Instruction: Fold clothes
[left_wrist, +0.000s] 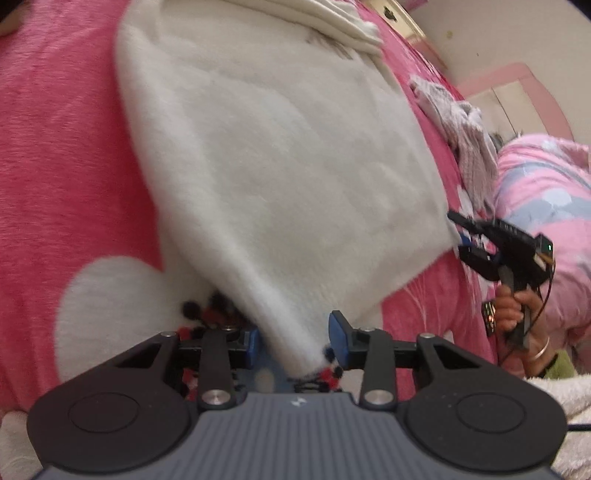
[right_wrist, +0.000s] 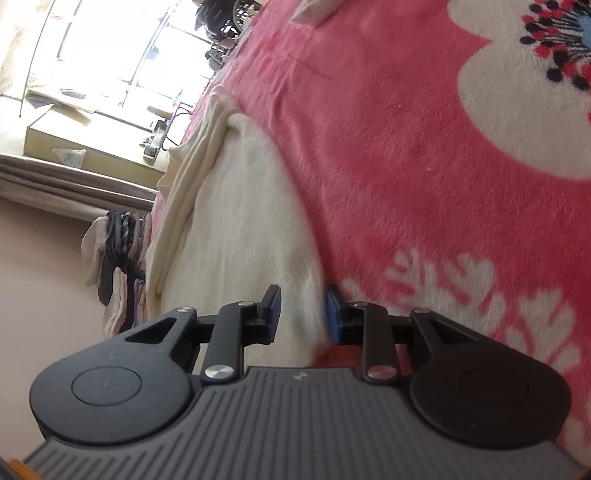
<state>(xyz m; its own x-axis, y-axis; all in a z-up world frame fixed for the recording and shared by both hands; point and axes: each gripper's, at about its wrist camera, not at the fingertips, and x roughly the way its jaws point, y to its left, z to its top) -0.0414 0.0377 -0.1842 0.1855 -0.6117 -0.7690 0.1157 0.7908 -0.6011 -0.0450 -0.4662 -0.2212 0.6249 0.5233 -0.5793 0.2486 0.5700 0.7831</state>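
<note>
Left wrist view shows the left hand-held gripper (left_wrist: 295, 341) with its blue pads closed in on the near corner of a fluffy white garment (left_wrist: 280, 166); the fabric bunches between them, so I judge it clamped on that corner. The garment lies spread over a pink flowered blanket (left_wrist: 55, 147) on the bed. Further right, the right hand-held gripper (left_wrist: 461, 236) meets the garment's other near corner, held by a person's hand (left_wrist: 517, 306). Right wrist view confirms it: white pile fills the narrow gap between the pads of that gripper, which reads as a grip on the edge.

Both near corners seem taken, so the fold is starting. Next, both corners need lifting together and carrying evenly toward the far edge, without letting either slip.
</note>
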